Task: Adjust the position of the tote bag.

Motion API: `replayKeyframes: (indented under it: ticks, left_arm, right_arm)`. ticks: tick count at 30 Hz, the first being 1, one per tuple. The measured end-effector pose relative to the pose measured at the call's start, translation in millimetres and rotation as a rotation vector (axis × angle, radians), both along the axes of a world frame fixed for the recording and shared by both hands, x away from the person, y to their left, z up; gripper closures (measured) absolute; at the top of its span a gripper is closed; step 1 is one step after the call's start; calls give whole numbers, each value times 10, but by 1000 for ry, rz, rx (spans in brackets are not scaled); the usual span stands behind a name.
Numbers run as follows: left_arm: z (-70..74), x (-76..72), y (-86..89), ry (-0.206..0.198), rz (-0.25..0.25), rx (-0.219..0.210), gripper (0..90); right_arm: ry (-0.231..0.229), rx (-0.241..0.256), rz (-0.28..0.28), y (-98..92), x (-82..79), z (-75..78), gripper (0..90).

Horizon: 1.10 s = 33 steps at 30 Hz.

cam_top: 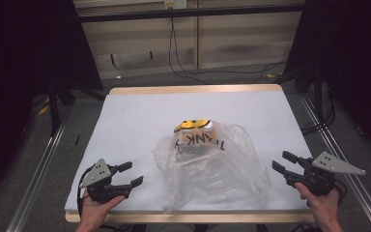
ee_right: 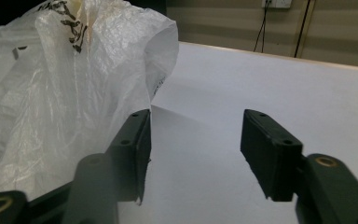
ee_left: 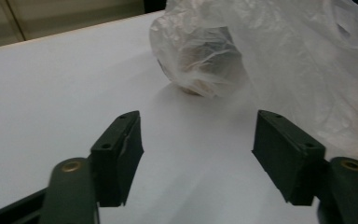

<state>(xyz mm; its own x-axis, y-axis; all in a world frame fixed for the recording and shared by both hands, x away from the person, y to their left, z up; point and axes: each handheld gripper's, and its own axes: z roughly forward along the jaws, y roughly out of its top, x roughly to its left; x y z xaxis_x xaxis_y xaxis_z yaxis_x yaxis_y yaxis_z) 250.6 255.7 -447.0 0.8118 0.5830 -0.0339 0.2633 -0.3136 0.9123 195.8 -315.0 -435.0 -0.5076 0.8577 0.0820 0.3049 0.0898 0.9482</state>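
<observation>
We see a desk (cam_top: 140,116) under a white cover, its wooden edge showing. Behind it, black cables (cam_top: 183,67) trail across a grey floor (cam_top: 140,79) toward a pale wall (cam_top: 232,43).

Centre of table (cam_top: 140,116): taken up by a crumpled clear plastic bag (cam_top: 212,164), which reached nearly to the near edge.
Left flank: bare white surface was seen between the left gripper (cam_top: 128,181) and the bag; its jaws were spread with nothing between them.
Right flank: a narrow bare strip was left between the bag and the right gripper (cam_top: 284,167), whose jaws were spread; in the right gripper view the bag's film (ee_right: 74,93) possibly touched one jaw.
Far half: uncluttered white surface behind the bag.
</observation>
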Motion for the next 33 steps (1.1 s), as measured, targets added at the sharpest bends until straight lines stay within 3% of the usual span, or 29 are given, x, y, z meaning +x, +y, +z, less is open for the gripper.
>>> replayKeyframes:
  ticks: [4,10,13,18,25,33]
  left_arm:
    - [11,-40,-44,0,-37,-7,377]
    - [23,-107,-116,6,-82,-6,447]
    - [31,-131,-152,-2,-100,19,476]
    - [38,-171,-210,5,-124,17,510]
    - [42,-266,-327,18,-162,30,503]
    - [63,-450,-462,31,-228,11,457]
  right_arm:
    - [12,14,27,27,-48,30,522]
    - [53,20,113,134,-148,56,572]
    - [72,11,143,167,-230,36,610]
    - [75,7,158,189,-353,37,645]
    - [111,-9,221,311,-381,11,686]
    - [152,-32,281,416,-368,-38,640]
